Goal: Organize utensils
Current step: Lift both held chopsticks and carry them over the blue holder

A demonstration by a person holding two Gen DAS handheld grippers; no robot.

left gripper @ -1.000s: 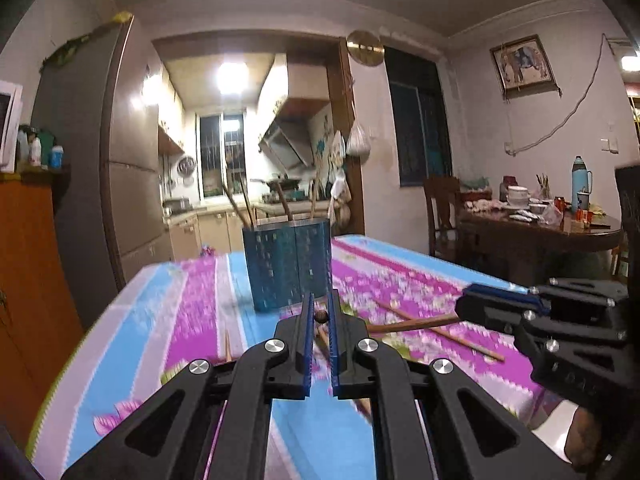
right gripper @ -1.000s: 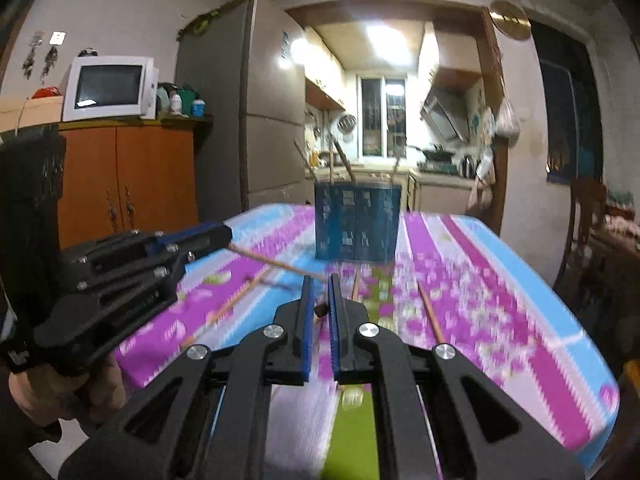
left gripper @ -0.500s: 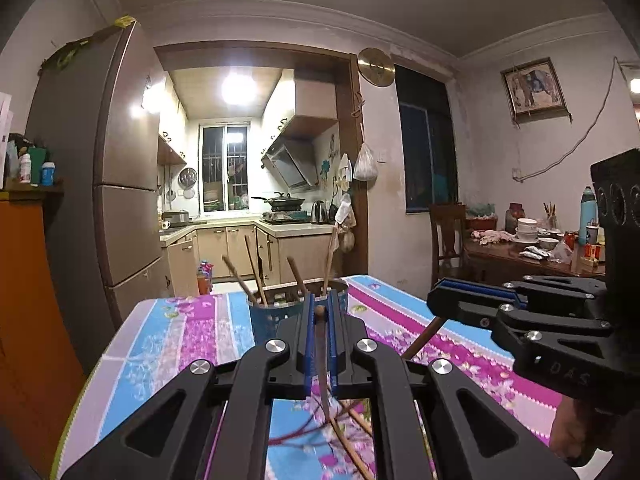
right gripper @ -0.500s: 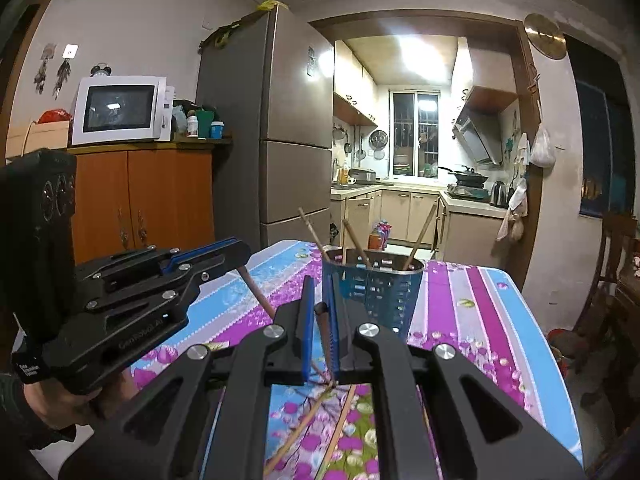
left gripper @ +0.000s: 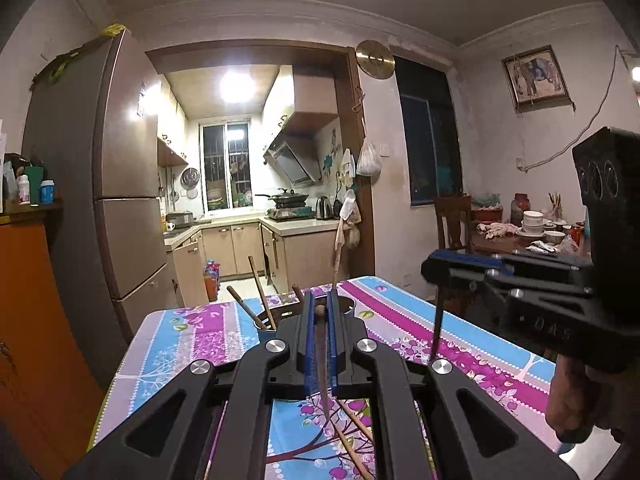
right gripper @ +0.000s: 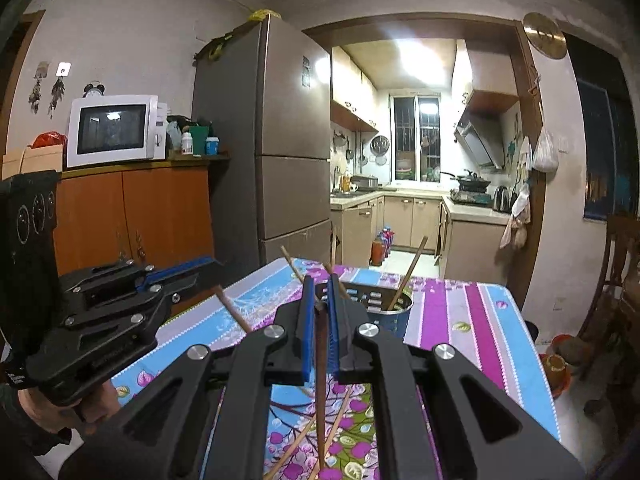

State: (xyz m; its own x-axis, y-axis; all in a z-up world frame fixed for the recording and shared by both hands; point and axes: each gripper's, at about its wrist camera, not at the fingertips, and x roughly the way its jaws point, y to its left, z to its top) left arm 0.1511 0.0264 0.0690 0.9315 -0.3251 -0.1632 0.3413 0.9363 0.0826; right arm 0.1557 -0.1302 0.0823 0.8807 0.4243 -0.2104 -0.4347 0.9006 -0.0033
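Chopsticks [right gripper: 406, 276] upright in holder [right gripper: 394, 312]

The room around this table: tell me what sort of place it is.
Most likely a lived-in home dining room opening onto a small kitchen. A tall fridge stands by the doorway, a microwave sits on an orange cabinet, and through the opening a range hood hangs over a stove.

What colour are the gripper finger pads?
Blue pads, on black arms; clearest in the right wrist view.
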